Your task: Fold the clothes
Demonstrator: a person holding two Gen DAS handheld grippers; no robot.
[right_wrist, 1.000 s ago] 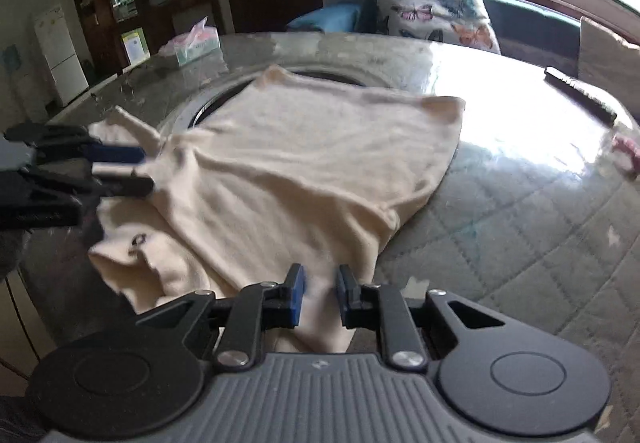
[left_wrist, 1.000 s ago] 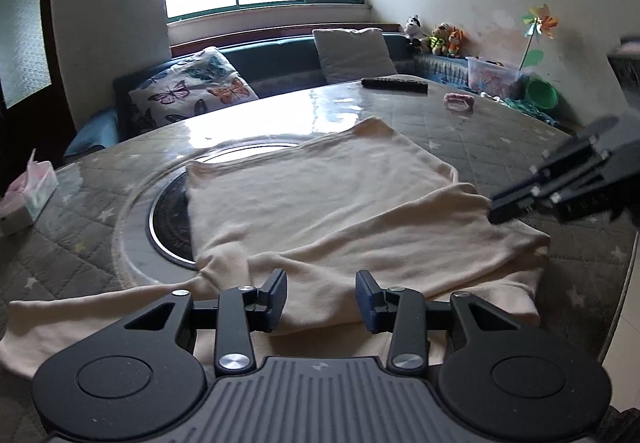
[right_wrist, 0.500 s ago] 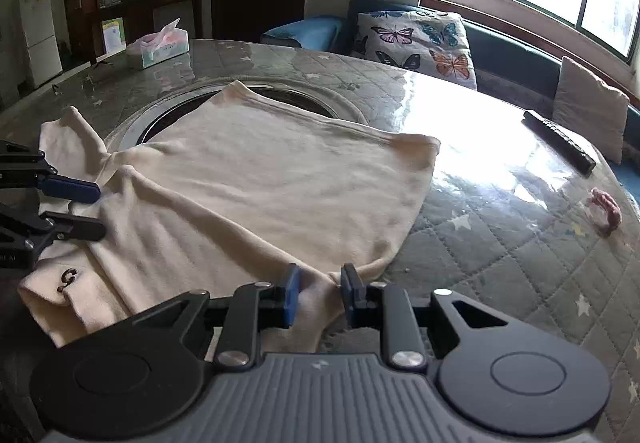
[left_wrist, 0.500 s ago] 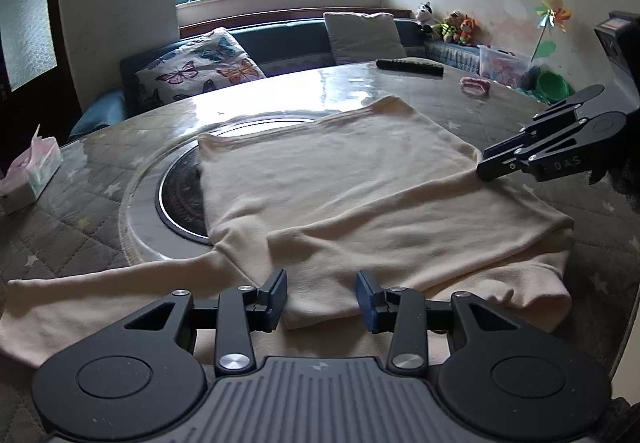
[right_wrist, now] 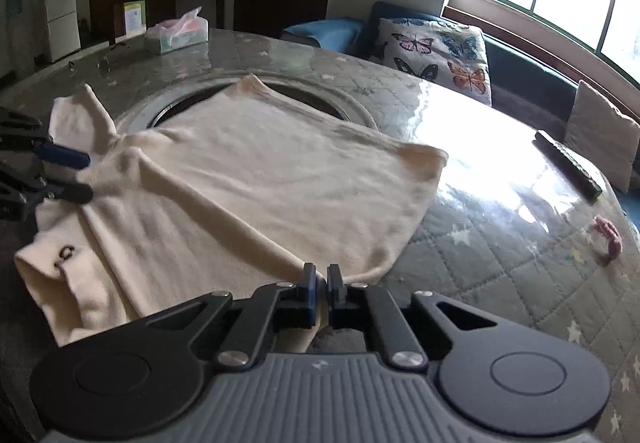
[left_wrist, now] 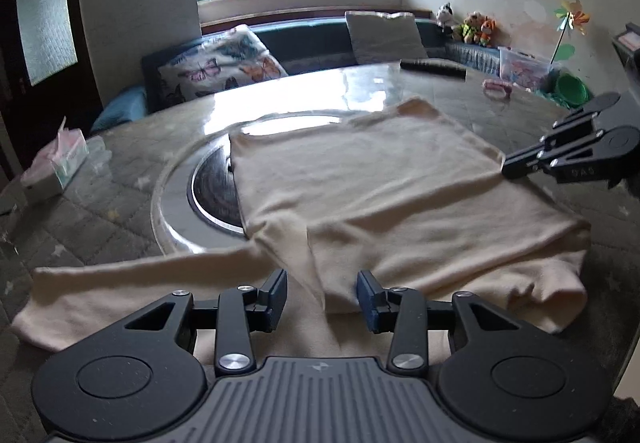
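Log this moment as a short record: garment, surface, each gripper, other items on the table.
garment: cream long-sleeved top, lying flat and partly folded, one sleeve stretched out to the side
surface: round table with quilted cover
right gripper: shut on an edge of the top
left gripper: open, fabric between the fingers, not pinched
other items: tissue box, remote control, pink hair tie
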